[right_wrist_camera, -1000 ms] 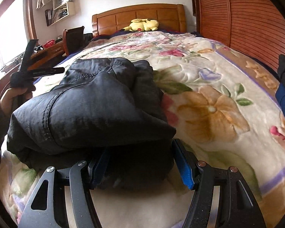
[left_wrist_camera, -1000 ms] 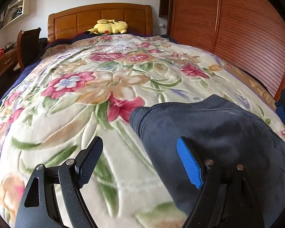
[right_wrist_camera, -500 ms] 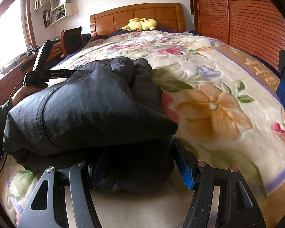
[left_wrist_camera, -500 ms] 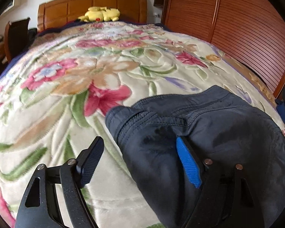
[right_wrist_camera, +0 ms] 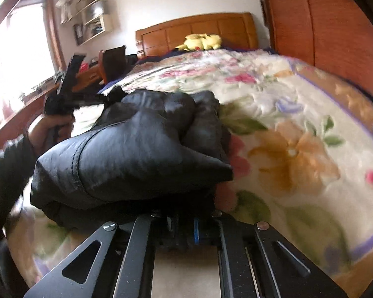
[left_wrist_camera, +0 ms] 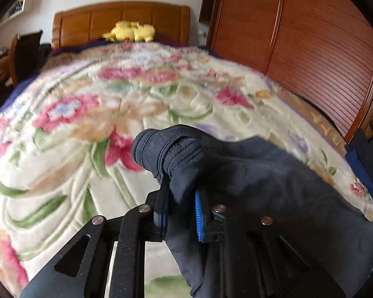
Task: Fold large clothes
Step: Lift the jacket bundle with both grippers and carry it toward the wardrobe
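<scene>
The left gripper [left_wrist_camera: 180, 208] is closing, a cuffed corner of the dark garment [left_wrist_camera: 248, 186] pinched between its pads; the right gripper [right_wrist_camera: 184, 231] is clamped on the near edge. Both corners should be lifted together, kept taut and level. The garment, bunched and creased, lies ahead on the floral blanket [right_wrist_camera: 298, 149].

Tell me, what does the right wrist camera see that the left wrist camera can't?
Only the right wrist view shows the bright window, the wall shelf and the person's hand holding the left gripper. Only the left wrist view shows that gripper's jaws closing on the dark garment. Both show the floral blanket, yellow plush toy and headboard.
</scene>
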